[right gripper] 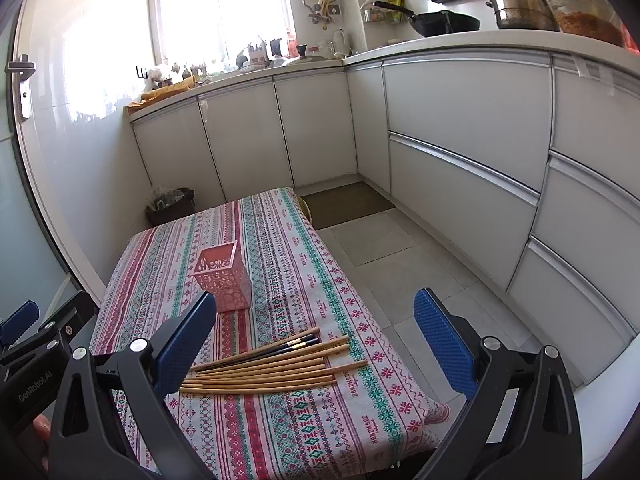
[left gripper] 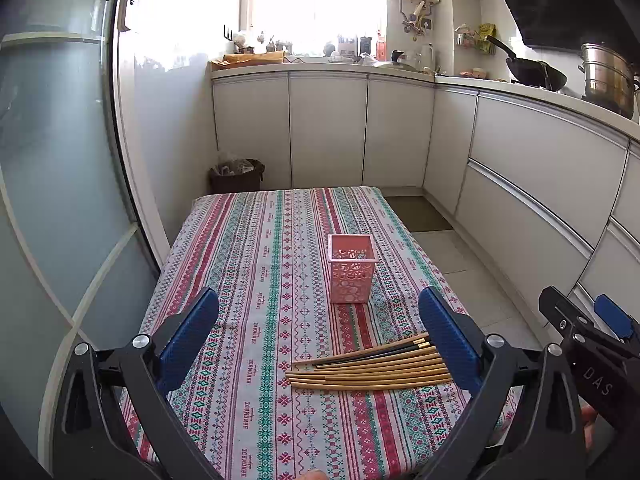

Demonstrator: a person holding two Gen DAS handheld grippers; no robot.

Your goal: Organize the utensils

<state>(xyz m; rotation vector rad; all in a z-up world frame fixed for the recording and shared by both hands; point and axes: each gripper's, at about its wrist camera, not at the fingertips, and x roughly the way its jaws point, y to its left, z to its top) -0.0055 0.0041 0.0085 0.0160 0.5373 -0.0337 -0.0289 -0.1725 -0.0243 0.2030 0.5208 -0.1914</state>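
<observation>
Two grippers frame the lower edge of both views, each with black arms and blue, dimpled rubber pads; the left gripper and the right gripper both have jaws spread wide, holding nothing. Low in the frame, between the pads, a loose bundle of chopsticks lies flat on the tabletop: slim, round sticks, mostly pale bamboo, with a couple of dark ones (banded in gold) on the far side. Their right ends are hidden behind the blue pad in the left wrist view. The tabletop wears a woven-look cloth striped in red, green and white. Farther up, near frame centre, a pink square holder with perforated, lacy walls stands upright, well apart from the chopsticks; what can be seen of its inside shows no utensils. Beyond, glossy white cabinets run under a cluttered counter, its small items too distant to identify.
</observation>
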